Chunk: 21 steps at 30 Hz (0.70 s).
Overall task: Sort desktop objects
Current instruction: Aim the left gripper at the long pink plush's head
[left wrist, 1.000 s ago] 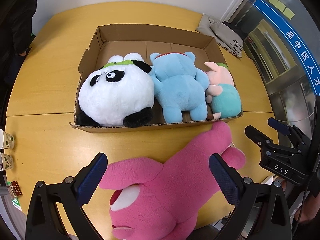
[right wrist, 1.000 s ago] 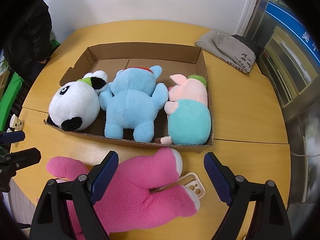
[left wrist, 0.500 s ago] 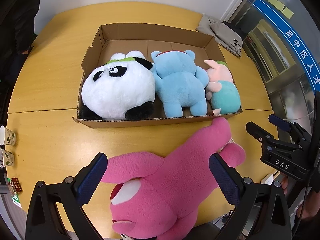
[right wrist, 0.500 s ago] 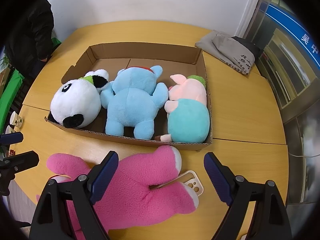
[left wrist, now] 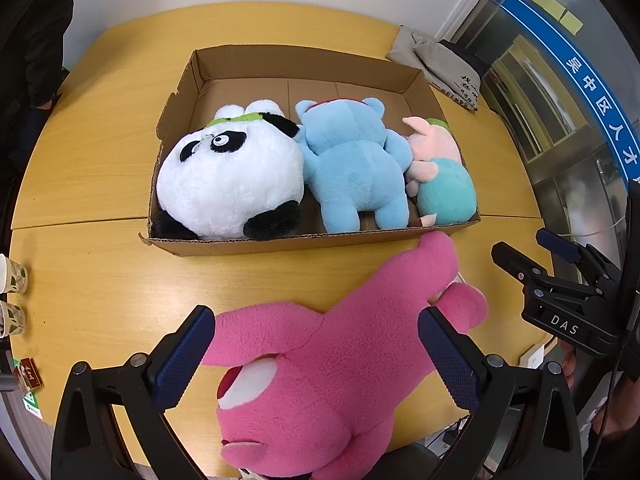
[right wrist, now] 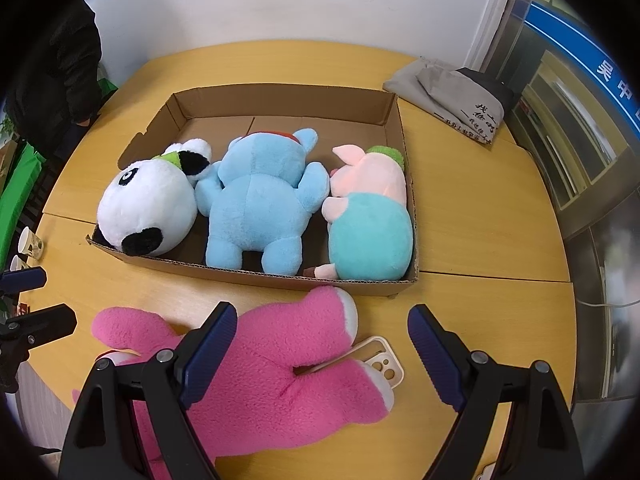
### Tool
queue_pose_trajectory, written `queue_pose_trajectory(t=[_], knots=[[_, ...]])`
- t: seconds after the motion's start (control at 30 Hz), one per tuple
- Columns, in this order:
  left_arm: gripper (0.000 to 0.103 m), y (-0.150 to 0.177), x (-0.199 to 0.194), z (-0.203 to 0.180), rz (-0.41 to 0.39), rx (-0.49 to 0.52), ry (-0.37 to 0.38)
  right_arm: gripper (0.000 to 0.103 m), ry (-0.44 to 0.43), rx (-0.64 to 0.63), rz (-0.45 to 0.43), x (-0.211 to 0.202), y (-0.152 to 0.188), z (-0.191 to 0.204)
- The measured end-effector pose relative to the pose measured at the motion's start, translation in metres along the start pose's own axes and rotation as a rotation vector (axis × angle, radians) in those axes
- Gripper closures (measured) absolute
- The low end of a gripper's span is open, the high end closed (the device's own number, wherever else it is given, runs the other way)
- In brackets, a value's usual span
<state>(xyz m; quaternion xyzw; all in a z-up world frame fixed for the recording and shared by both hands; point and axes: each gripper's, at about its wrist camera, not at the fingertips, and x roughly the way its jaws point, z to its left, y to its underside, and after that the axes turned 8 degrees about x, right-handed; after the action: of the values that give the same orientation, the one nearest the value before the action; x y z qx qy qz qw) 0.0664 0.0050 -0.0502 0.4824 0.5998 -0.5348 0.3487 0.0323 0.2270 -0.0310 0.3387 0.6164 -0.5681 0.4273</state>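
Yellow wooden worktop (right wrist: 480, 200) w/ white wall behind carries everything. Pink plush (right wrist: 276, 364) lies flat on worktop's near edge, just in front of cardboard box (right wrist: 394, 120); one foot nearly touches box's front wall. Left tongs (left wrist: 316, 356) spread wide over its head & shoulder, pads not pressing, plush showing between the fingers. Right tongs (right wrist: 318, 348) also spread wide above its legs, nothing pinched. White phone case (right wrist: 382, 362) partly hidden under plush's leg. In box, side by side: panda plush (left wrist: 228, 184), blue plush (left wrist: 356, 168) back up so face hidden, pink & teal plush (left wrist: 444, 176) at right wall. Grey bag (right wrist: 452, 96) beyond box, print too small to read. Paper cups (left wrist: 12, 280) cut off at left edge
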Motion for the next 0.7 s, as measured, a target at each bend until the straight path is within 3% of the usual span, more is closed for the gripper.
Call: queue_pose_trajectory(t=[0.5,0.7], knots=[[0.001,0.009,0.004,0.005,0.01,-0.027,0.01,0.016,-0.024,-0.008,0.004,0.005,-0.001,-0.003],[0.001,0.031,0.011,0.016,0.044,-0.047,0.008,0.016,-0.159,-0.044,-0.017,0.004,-0.002,-0.019]])
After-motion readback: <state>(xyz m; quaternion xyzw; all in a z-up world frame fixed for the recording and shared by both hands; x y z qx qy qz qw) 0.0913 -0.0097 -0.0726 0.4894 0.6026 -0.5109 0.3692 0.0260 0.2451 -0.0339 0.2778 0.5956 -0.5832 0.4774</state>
